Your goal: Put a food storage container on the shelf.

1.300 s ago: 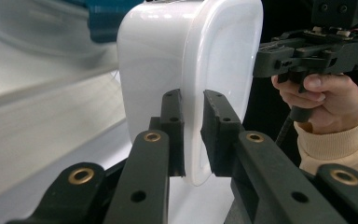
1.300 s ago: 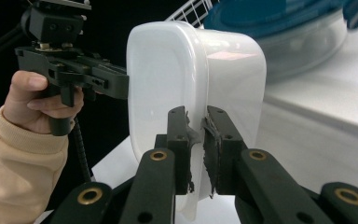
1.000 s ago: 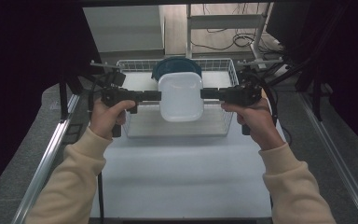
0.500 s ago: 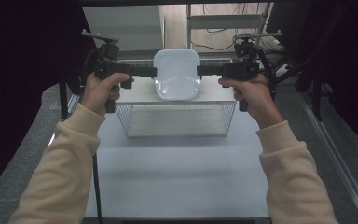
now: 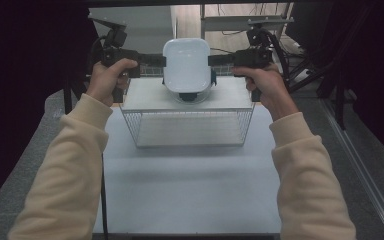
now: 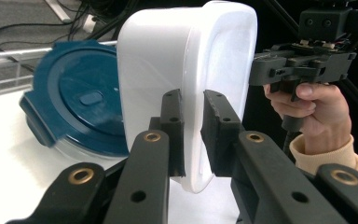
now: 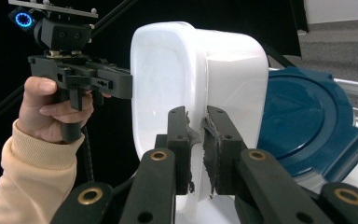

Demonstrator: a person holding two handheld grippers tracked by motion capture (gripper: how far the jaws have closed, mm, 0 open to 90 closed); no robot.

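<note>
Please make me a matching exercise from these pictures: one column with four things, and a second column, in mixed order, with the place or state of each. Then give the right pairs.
Things
1. white container
2. blue-lidded container
3. wire basket
4. left gripper

Places or states
A. standing on the table, open at the top
B. jaws shut on one rim of the white container
C. held up in the air between two grippers
D. resting on the white surface behind the lifted tub

Pairs: 1-C, 2-D, 3-A, 4-B
</note>
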